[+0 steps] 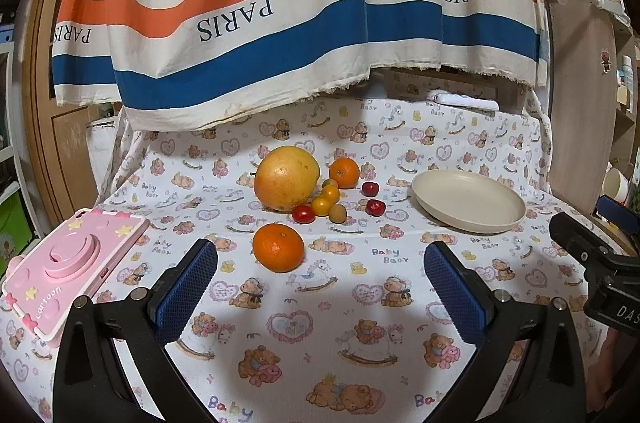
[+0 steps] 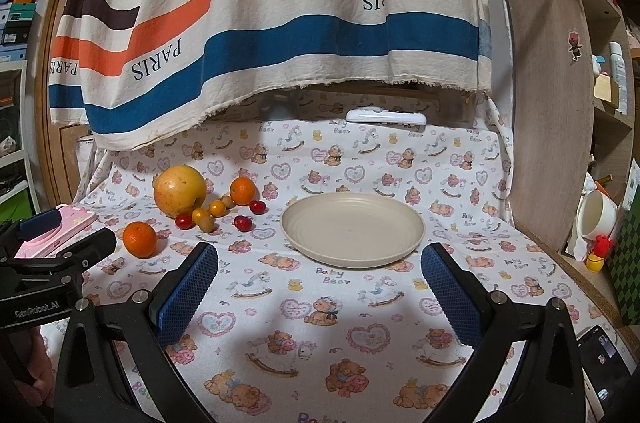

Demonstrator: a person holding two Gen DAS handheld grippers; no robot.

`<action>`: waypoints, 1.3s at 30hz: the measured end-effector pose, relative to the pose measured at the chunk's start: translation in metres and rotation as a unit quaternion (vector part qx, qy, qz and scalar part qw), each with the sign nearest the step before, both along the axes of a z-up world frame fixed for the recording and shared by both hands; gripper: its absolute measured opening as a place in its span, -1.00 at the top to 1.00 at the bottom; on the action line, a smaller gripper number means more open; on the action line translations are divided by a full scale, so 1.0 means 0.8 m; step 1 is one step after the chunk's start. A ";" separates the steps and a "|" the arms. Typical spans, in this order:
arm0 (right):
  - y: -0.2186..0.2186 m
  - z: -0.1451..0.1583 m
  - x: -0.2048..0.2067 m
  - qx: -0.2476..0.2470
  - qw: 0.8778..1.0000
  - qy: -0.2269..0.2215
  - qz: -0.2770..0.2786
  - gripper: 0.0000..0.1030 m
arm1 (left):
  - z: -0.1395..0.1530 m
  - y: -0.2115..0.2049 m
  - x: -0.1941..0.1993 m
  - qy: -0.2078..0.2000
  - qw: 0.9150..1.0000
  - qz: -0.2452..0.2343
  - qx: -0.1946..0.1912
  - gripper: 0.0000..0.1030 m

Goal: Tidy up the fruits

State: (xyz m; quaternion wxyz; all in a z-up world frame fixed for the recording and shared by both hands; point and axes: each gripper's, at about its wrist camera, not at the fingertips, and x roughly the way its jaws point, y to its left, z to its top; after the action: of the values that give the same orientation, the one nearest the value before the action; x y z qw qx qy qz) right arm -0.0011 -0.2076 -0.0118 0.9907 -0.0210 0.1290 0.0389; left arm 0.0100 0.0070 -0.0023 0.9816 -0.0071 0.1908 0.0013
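Note:
A large yellow grapefruit [image 1: 286,177] sits mid-table with an orange [image 1: 344,172] behind it and several small yellow and red fruits [image 1: 325,205] beside it. A second orange [image 1: 278,247] lies nearer, just beyond my left gripper [image 1: 320,269], which is open and empty. A beige plate [image 1: 468,201] stands empty to the right. In the right wrist view my right gripper [image 2: 320,271] is open and empty just in front of the plate [image 2: 352,229]; the grapefruit [image 2: 180,190] and near orange [image 2: 139,239] lie to its left.
A pink toy camera [image 1: 70,263] lies at the table's left edge. A striped cloth [image 1: 280,15] hangs over the back. A white remote [image 2: 386,116] lies at the rear. A white cup [image 2: 596,213] and shelves stand right. A phone [image 2: 600,359] lies at the front right.

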 end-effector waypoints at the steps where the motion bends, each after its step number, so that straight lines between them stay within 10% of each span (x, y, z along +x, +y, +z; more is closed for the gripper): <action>1: 0.000 0.000 0.000 0.000 1.000 0.000 0.000 -0.99 | 0.000 0.000 0.000 0.000 1.000 0.000 0.000 -0.99; 28: 0.000 -0.001 0.003 -0.002 1.000 0.002 0.009 -0.99 | 0.021 0.019 -0.033 -0.028 1.000 -0.006 0.006 -0.99; 39: 0.031 0.053 0.025 -0.059 0.997 0.046 0.007 -0.99 | 0.069 0.046 0.000 0.000 1.000 -0.023 -0.002 -0.99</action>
State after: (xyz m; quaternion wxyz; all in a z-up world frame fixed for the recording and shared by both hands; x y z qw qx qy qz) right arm 0.0193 -0.1824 0.0309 0.9805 -0.0790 0.1759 0.0388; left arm 0.0099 0.0441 0.0532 0.9815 -0.0046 0.1904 -0.0216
